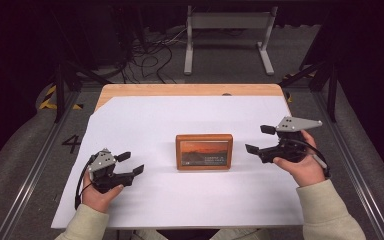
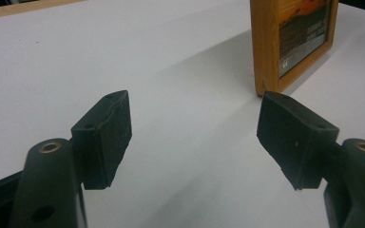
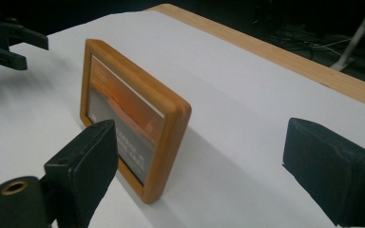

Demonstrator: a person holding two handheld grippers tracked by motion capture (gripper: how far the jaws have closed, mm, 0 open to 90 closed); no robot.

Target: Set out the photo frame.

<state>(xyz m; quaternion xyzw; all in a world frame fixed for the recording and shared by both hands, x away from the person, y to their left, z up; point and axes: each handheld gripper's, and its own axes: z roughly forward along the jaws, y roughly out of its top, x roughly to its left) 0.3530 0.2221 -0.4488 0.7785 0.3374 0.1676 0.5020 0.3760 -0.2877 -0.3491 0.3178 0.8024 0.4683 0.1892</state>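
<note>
A small wooden picture frame (image 1: 204, 151) with an orange sunset print stands upright in the middle of the white sheet (image 1: 180, 200). My left gripper (image 1: 131, 163) is held low at the frame's left, apart from it, jaws open and empty. In the left gripper view, the frame (image 2: 292, 42) rises beyond the right jaw of the left gripper (image 2: 195, 137). My right gripper (image 1: 258, 139) hovers just right of the frame, open, with nothing held. The right gripper view has the frame (image 3: 133, 123) close ahead of the right gripper (image 3: 204, 166), behind its left jaw, and the left gripper (image 3: 31, 51) far off.
The white sheet covers most of a wooden table whose bare edge (image 1: 180, 90) runs along the far side. Beyond it stand a white metal stand (image 1: 227, 30) and loose cables (image 1: 150, 55) on the floor. Dark frame legs flank the table.
</note>
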